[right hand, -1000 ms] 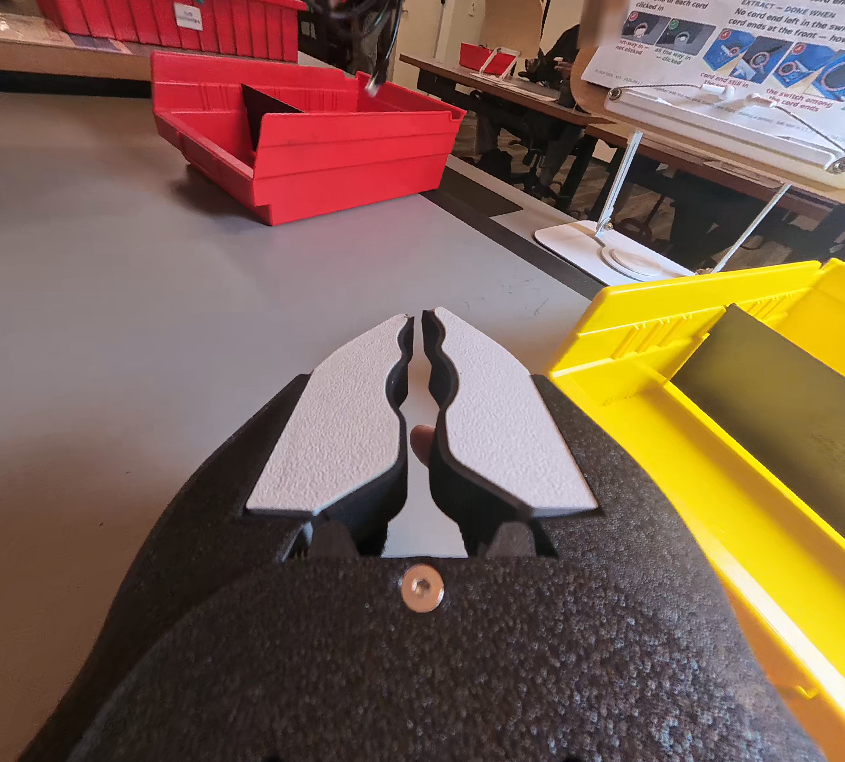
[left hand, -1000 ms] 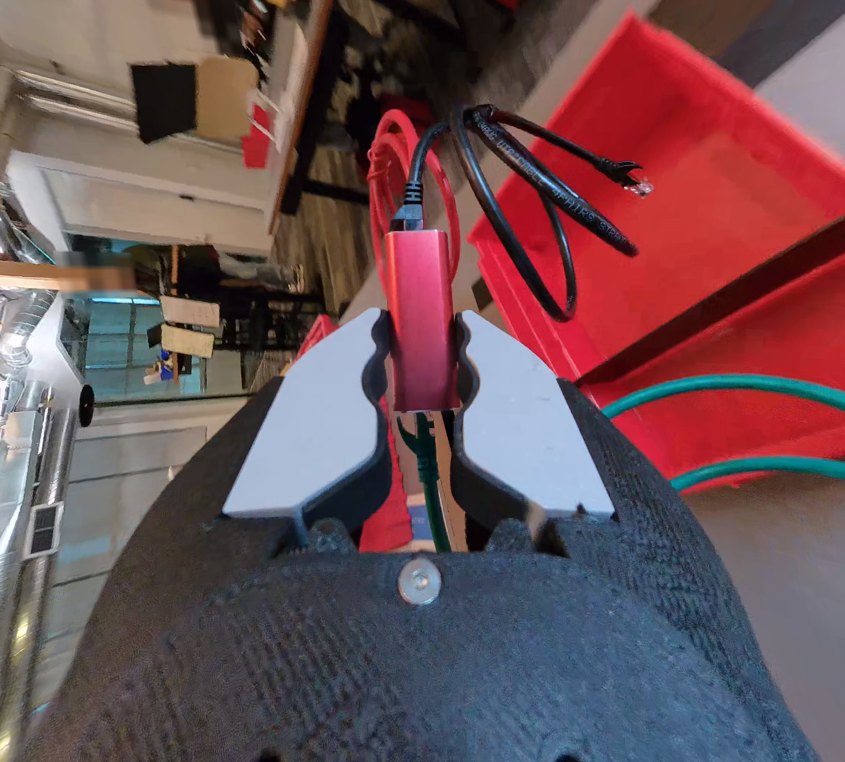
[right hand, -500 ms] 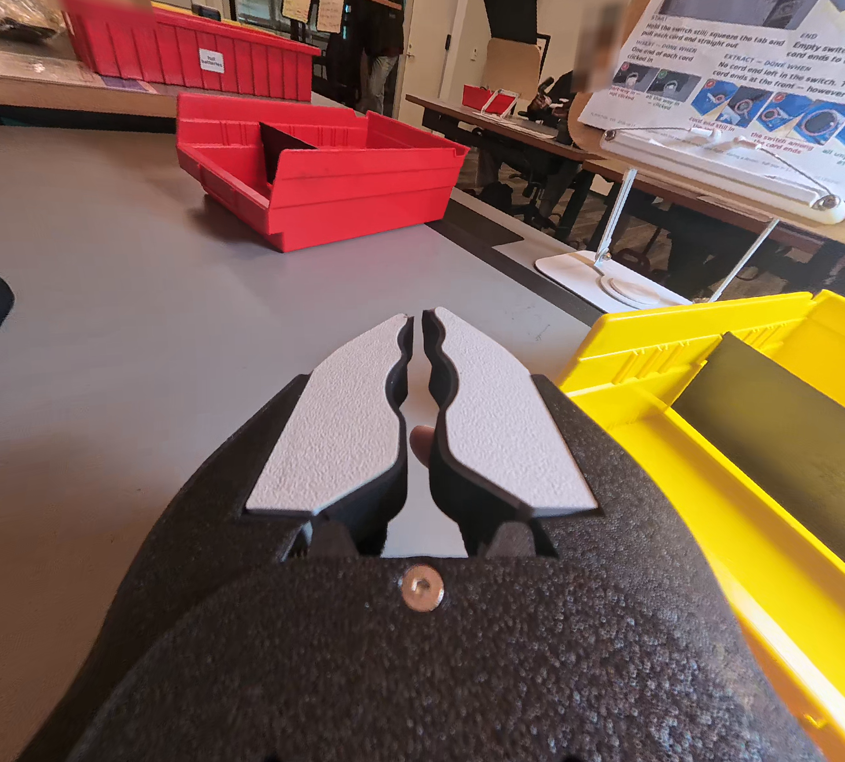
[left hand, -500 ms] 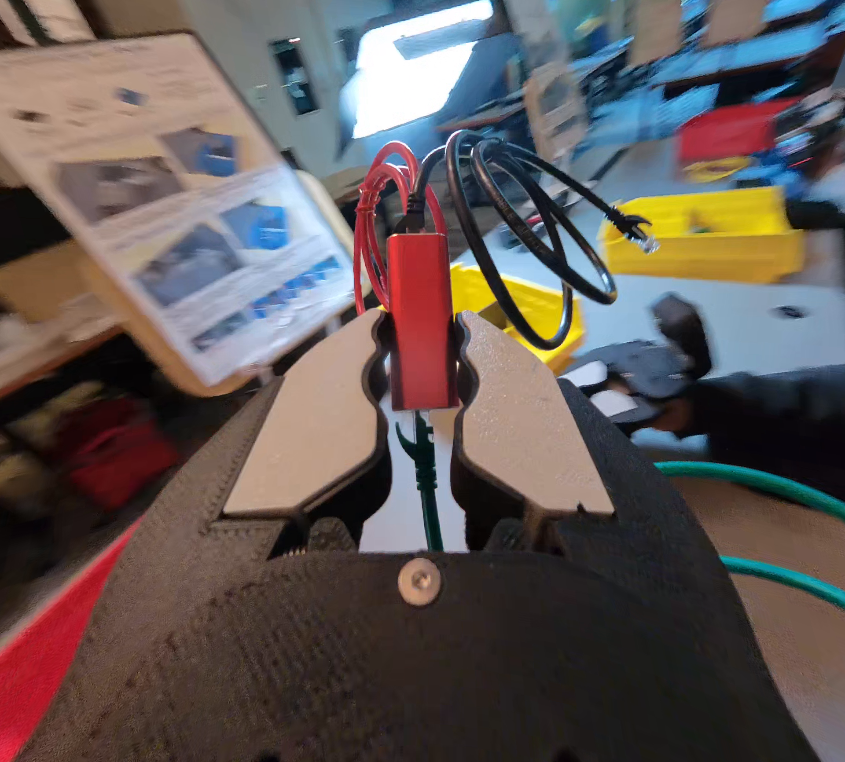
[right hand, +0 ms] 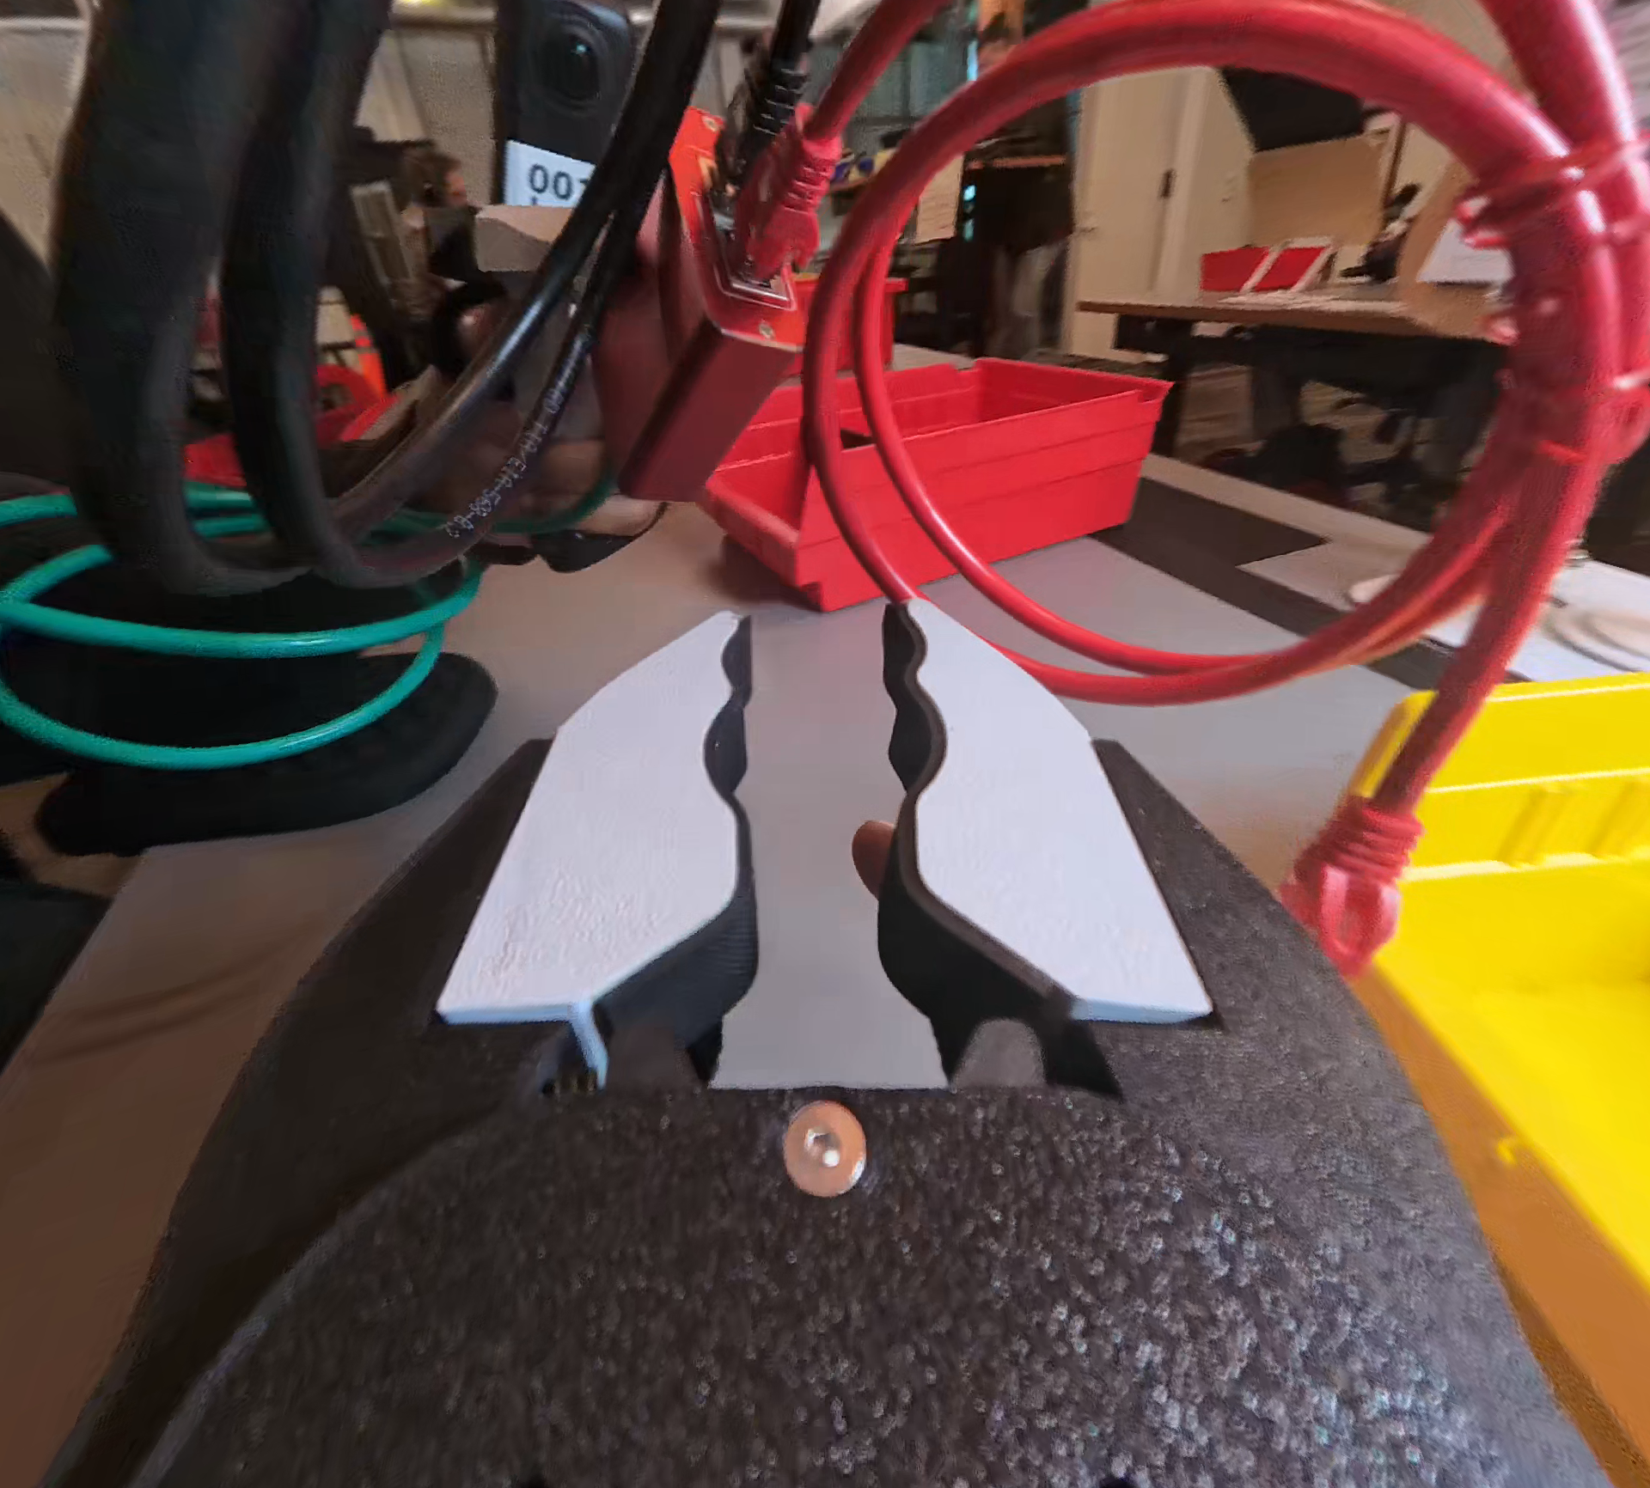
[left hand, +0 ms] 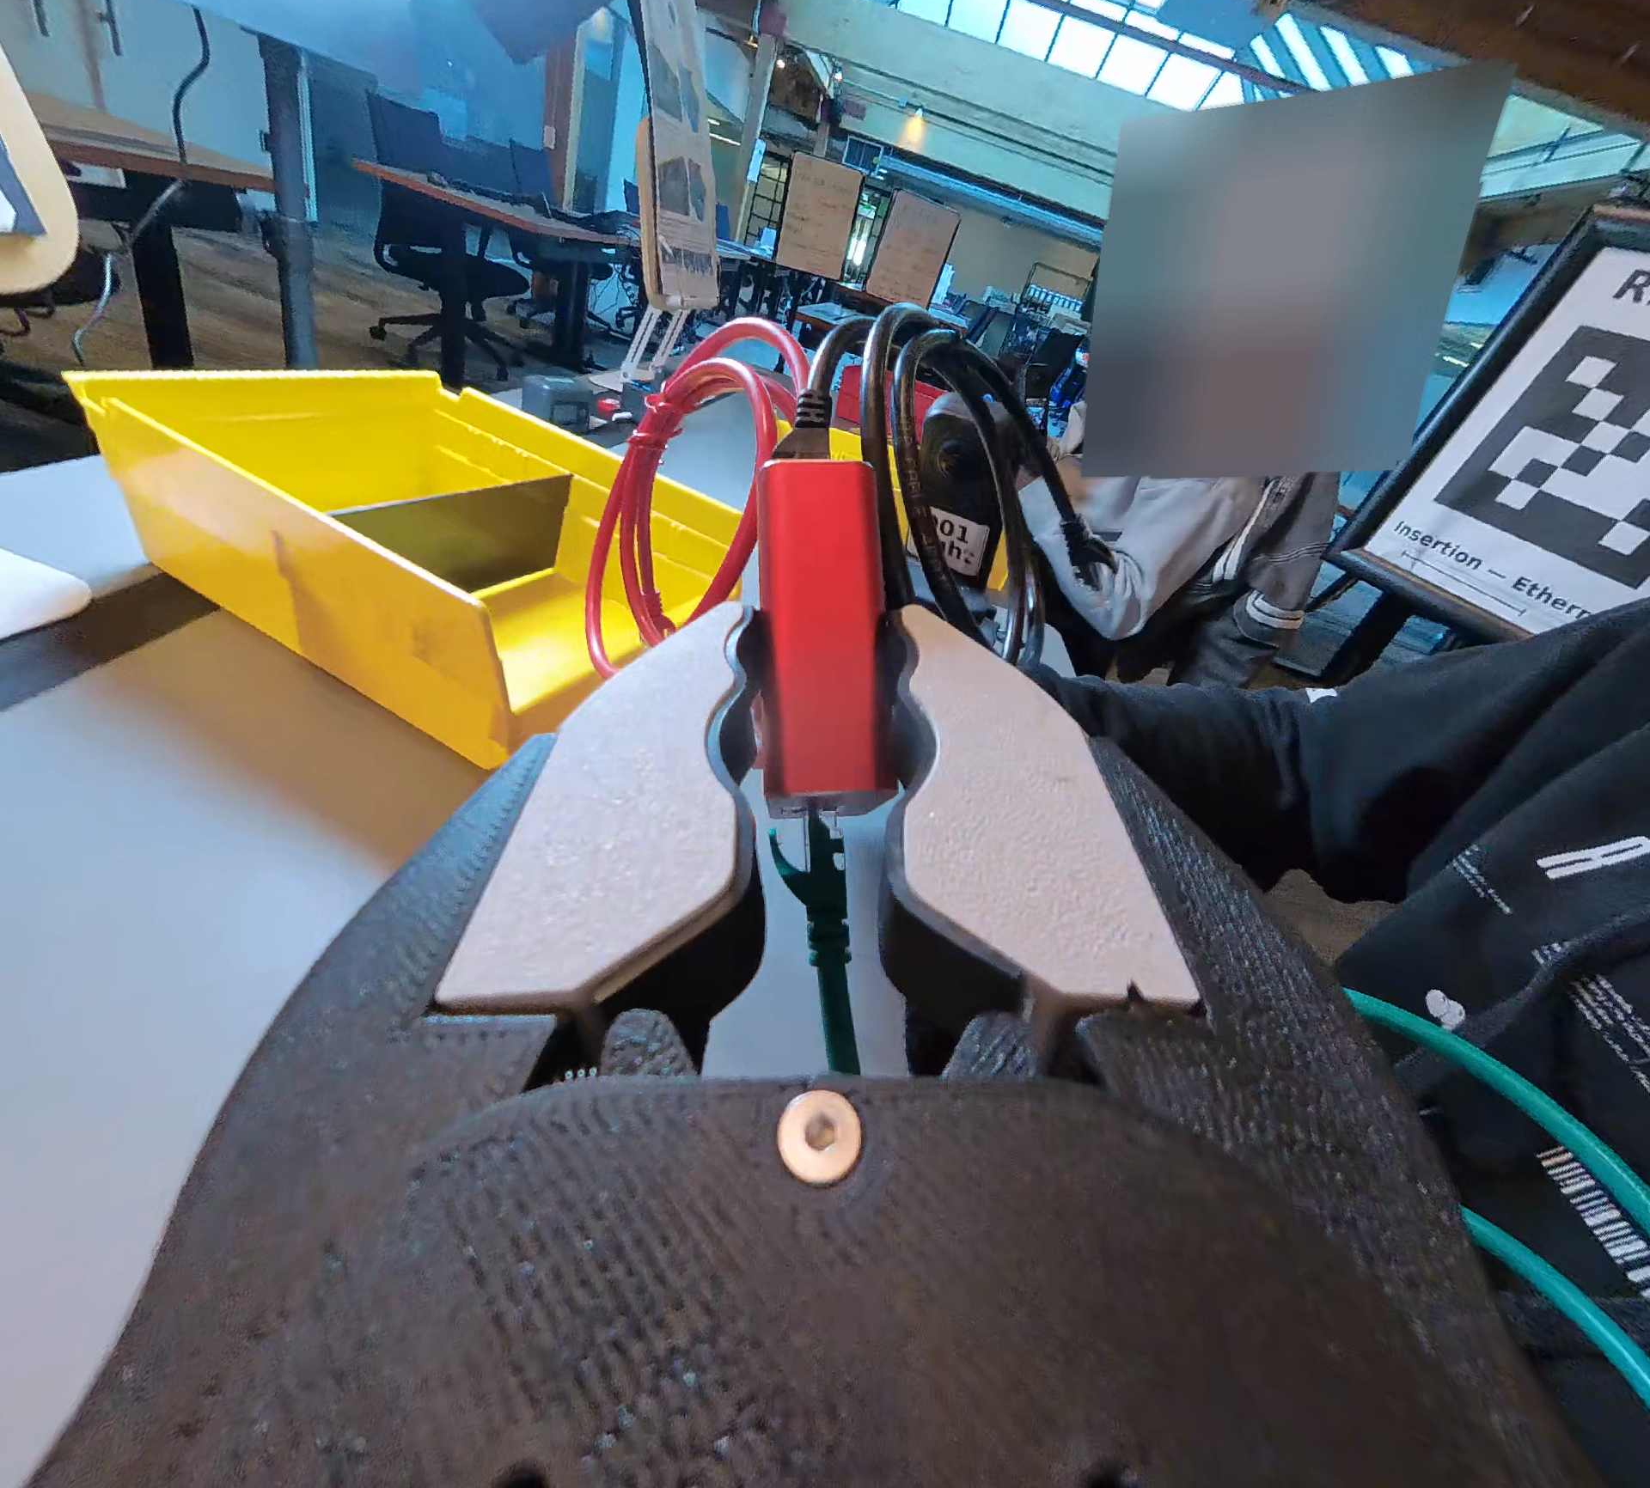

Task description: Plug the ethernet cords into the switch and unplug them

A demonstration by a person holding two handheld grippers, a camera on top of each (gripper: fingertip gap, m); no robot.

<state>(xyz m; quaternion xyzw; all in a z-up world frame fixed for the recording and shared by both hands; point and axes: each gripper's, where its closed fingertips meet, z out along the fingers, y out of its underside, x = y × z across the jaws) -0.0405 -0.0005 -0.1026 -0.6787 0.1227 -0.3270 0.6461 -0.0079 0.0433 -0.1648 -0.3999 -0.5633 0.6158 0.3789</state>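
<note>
red cord (right hand: 1250, 338) loops crowd switch (right hand: 714, 383) ports

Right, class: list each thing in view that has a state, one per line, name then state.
left tool: shut on the switch
right tool: open, empty
switch: held off the table
red cord: plugged in one end, coiled
black cord: plugged in one end
green cord: plugged in
yellow bin: empty

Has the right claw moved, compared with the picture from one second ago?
Yes. The right claw has opened and turned leftward: the red bin, earlier up and left of it, now sits straight ahead, behind the red cord.
</note>
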